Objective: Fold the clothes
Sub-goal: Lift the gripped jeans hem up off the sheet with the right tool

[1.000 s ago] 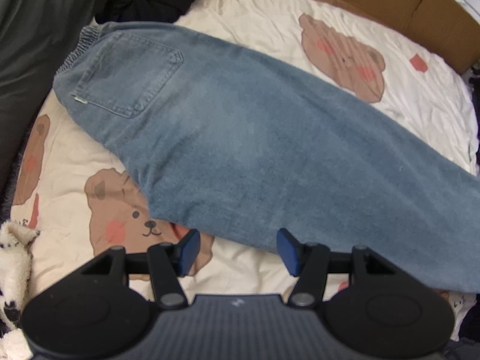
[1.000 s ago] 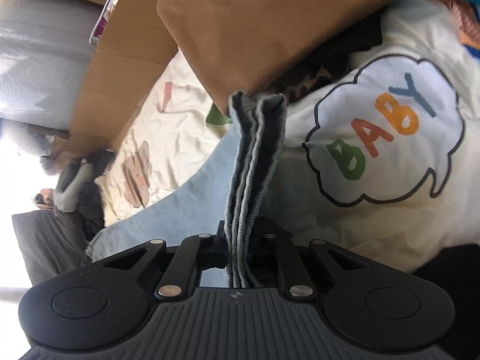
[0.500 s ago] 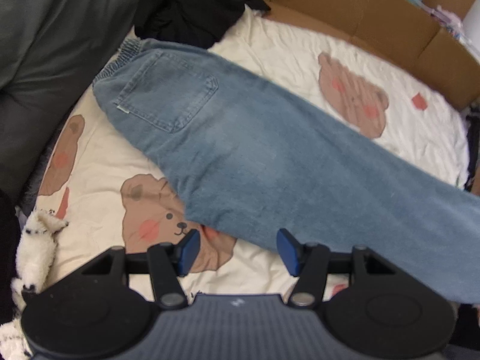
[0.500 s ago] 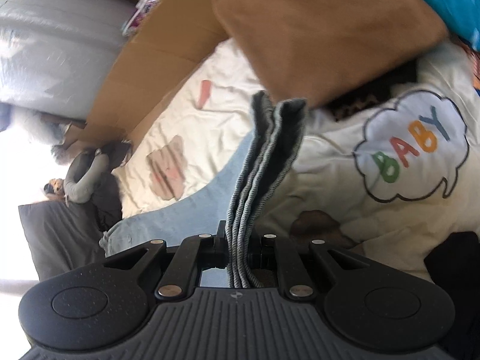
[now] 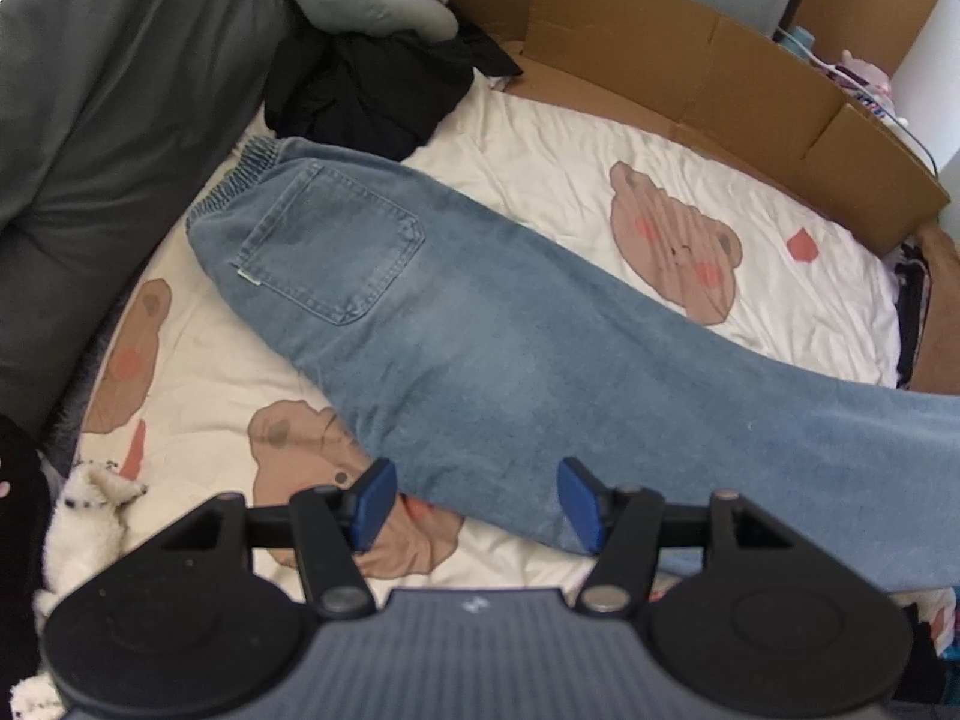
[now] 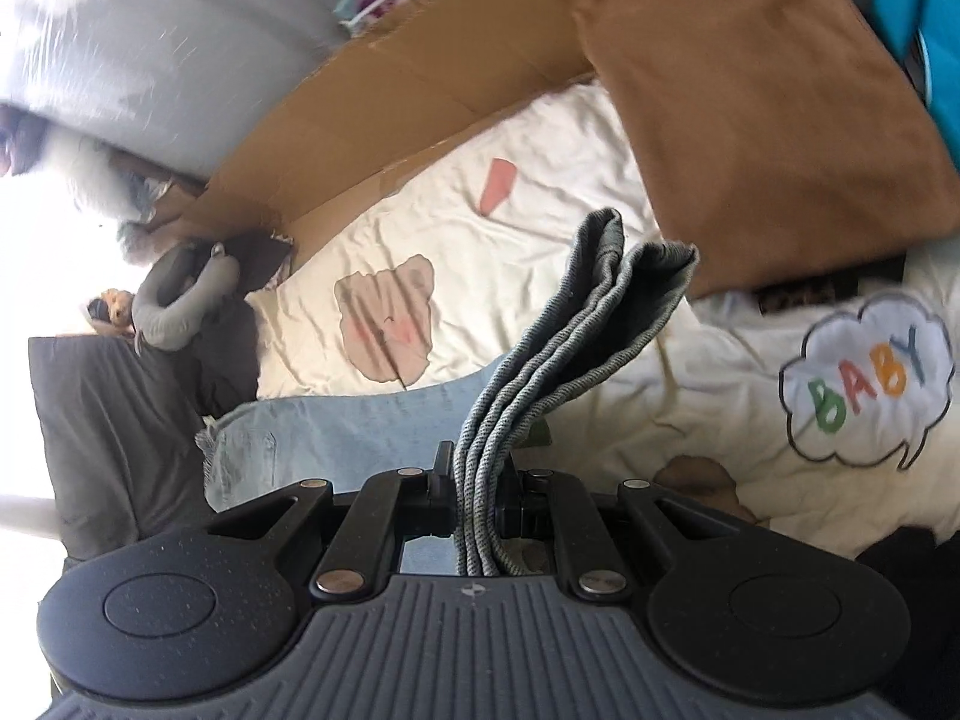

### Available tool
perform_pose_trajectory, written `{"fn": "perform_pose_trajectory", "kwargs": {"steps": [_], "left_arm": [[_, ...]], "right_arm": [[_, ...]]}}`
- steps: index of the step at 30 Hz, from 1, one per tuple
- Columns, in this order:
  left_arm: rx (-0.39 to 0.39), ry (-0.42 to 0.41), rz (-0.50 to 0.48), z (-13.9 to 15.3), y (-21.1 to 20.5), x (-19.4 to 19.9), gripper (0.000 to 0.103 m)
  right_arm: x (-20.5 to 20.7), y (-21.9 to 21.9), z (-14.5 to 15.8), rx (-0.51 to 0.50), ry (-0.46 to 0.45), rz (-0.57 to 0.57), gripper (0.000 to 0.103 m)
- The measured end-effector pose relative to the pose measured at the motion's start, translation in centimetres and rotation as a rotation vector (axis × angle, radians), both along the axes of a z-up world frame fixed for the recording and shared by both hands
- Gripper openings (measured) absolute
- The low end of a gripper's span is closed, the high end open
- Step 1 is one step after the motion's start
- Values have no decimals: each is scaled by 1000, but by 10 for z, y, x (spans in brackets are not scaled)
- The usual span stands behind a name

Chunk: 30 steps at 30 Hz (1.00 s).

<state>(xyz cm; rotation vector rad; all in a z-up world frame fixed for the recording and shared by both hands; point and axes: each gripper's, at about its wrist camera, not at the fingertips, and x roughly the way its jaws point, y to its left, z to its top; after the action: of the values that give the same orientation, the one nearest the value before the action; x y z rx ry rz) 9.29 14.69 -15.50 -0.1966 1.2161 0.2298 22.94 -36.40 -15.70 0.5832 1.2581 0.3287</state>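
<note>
2 grippers here: the right gripper (image 6: 477, 480) has its jaws clamped tight on the bunched hem end of the jeans (image 5: 480, 324), while the left gripper (image 5: 474, 501) hangs over the near edge with jaws about halfway apart, opening a bit, nothing pressed between them. Jeans lie folded leg on leg across the bed (image 5: 600, 180), waistband by the black clothes (image 5: 366, 90). Denim looks heavy and floppy but not slippery, so I'd guess grabbing all layers at the hem or waistband works best.
</note>
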Motion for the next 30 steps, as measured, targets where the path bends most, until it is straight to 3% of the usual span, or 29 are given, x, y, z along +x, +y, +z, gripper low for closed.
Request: {"fn": "perform_pose_trajectory", "kwargs": {"steps": [11, 16, 26, 30], "left_arm": [[-59, 31, 15, -38, 24, 3, 62], [-84, 39, -8, -50, 30, 9, 62], [-121, 16, -56, -69, 30, 17, 61], [-179, 36, -81, -90, 26, 19, 39]], "right_arm": [[8, 63, 61, -68, -19, 44, 9], [13, 87, 89, -44, -18, 36, 9], [6, 117, 110, -3, -33, -9, 9], [2, 123, 104, 6, -41, -13, 9]]}}
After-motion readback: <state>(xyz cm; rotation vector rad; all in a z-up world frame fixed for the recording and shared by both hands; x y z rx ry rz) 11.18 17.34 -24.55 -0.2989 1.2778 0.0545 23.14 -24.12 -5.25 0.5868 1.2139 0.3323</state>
